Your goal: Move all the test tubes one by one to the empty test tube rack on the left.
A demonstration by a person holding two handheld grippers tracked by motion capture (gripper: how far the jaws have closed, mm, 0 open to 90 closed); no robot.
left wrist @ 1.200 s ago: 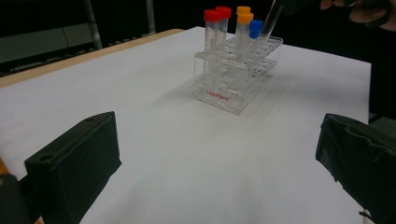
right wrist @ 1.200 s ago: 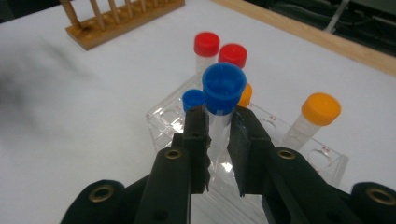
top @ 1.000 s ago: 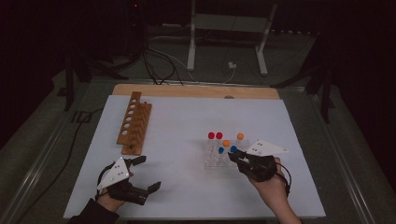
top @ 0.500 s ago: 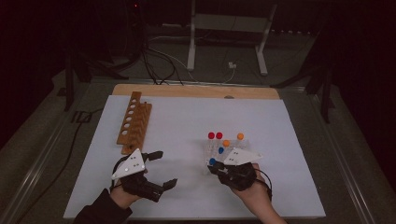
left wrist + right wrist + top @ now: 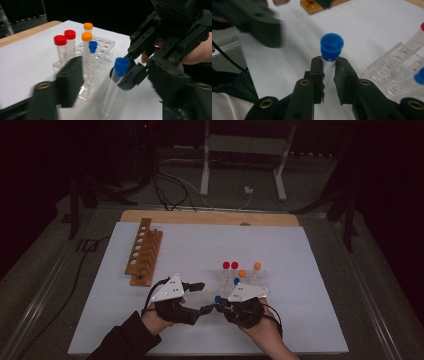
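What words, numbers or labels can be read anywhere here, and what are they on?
No text here is legible enough to quote.
Red markings on the clear plastic tube rack: too small and blurred to read.
Ridged lines on the red-capped tubes: thread or scale lines, no numbers readable.
Blue-capped tube held in the right gripper: no lettering.
Wooden rack and left gripper: no lettering visible.

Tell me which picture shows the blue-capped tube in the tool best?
The left gripper view: the blue-capped tube shows whole, cap to tip, held by the right tool. The right gripper view shows mostly its cap between the jaws. The high view shows a small blue dot.
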